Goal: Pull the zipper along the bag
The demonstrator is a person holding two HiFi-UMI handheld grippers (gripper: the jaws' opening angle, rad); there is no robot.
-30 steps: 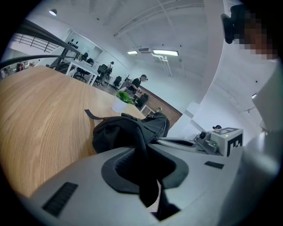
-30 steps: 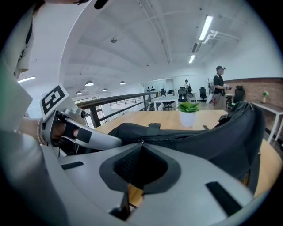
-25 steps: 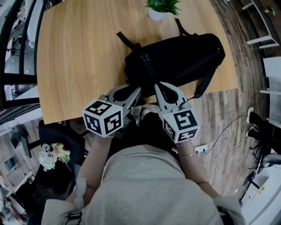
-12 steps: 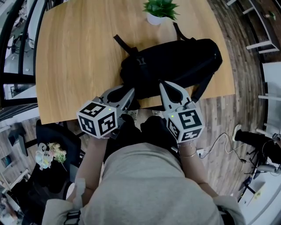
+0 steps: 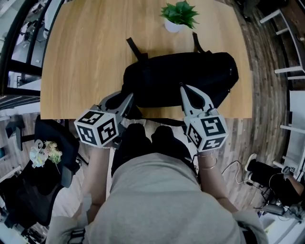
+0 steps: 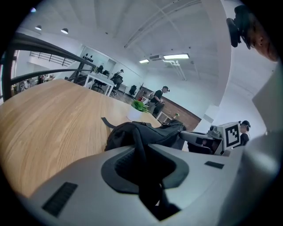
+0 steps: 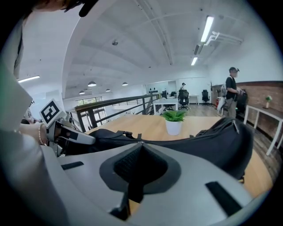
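1. Left gripper (image 5: 128, 97) is held at the near table edge, at the left end of the bag (image 5: 190, 76). Its jaws are closed partway on a black strap (image 6: 137, 140) of that bag, which runs down between them.
2. Right gripper (image 5: 183, 87) is held further right, against the bag's near side. Its jaws are drawn together to a point, and the zipper pull (image 7: 141, 142) is pinched at their tips, on the zip line along the bag's top.
3. The two grippers are kept well apart, with the bag's dark bulk stretched between them.
4. The black bag is laid lengthwise across the near part of the wooden table (image 5: 86, 57), slumped, with its near side at the table's edge. Two straps are spread from it toward the far side.
5. A potted plant (image 5: 178, 14) in a white pot is set near the bag's far side, clear of it.
6. Off the table's left, a dark chair (image 5: 55, 140) with a bunch of flowers (image 5: 43, 153) on it is seen on the plank floor.
7. Far behind, desks and a standing person (image 7: 232, 88) are made out in the right gripper view.
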